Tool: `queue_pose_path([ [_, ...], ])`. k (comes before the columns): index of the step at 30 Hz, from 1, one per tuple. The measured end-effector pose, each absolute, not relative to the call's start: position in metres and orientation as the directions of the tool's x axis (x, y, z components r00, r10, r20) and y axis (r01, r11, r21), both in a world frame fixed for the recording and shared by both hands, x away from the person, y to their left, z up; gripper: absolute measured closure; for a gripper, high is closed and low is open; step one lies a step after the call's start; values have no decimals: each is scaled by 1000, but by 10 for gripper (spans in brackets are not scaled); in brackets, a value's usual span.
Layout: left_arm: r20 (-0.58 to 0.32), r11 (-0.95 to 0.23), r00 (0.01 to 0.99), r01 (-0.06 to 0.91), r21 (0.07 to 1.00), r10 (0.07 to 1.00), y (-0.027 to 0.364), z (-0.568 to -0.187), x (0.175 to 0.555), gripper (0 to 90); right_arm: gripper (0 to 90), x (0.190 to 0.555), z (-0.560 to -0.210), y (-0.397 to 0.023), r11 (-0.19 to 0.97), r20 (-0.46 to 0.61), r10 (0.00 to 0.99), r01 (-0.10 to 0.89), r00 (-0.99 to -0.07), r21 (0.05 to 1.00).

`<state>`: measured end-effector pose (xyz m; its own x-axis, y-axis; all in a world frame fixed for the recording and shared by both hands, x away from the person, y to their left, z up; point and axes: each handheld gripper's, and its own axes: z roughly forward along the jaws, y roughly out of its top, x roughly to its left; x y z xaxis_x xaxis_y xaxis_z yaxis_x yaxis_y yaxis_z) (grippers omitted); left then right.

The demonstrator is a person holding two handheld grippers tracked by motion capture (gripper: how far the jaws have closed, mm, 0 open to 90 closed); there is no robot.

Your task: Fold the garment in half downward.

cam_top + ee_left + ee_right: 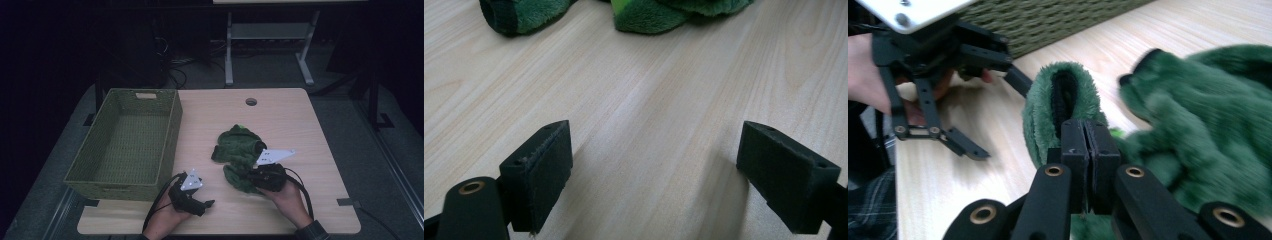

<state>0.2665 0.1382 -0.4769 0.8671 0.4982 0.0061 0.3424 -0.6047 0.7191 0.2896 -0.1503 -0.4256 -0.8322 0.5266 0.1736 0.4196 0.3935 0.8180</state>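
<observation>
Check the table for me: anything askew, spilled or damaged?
Nothing damaged or spilled. The green plush garment lies crumpled beside the woven basket, one fold pinched in the right gripper. The left gripper is open over bare table.

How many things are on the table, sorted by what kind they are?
Green fluffy cloth things: 1
Green woven baskets: 1
Grippers held in hands: 2, the left gripper open over bare wood and the right gripper pinching a fold of the fluffy cloth
Total: 4
</observation>
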Motion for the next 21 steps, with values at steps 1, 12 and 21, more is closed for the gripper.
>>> queue_pose_path([
  [1,3,-603,866,345,719,499,138,-477,266,139,878,290,-426,-153,384,181,535,428,-825,818],
  [12,-2,-603,866,349,717,499,138,-477,266,139,862,294,-434,-179,391,159,624,483,-765,784],
  [21,-1,-603,866,349,717,499,138,-477,266,140,822,294,-431,-207,365,146,688,512,-711,778],
])
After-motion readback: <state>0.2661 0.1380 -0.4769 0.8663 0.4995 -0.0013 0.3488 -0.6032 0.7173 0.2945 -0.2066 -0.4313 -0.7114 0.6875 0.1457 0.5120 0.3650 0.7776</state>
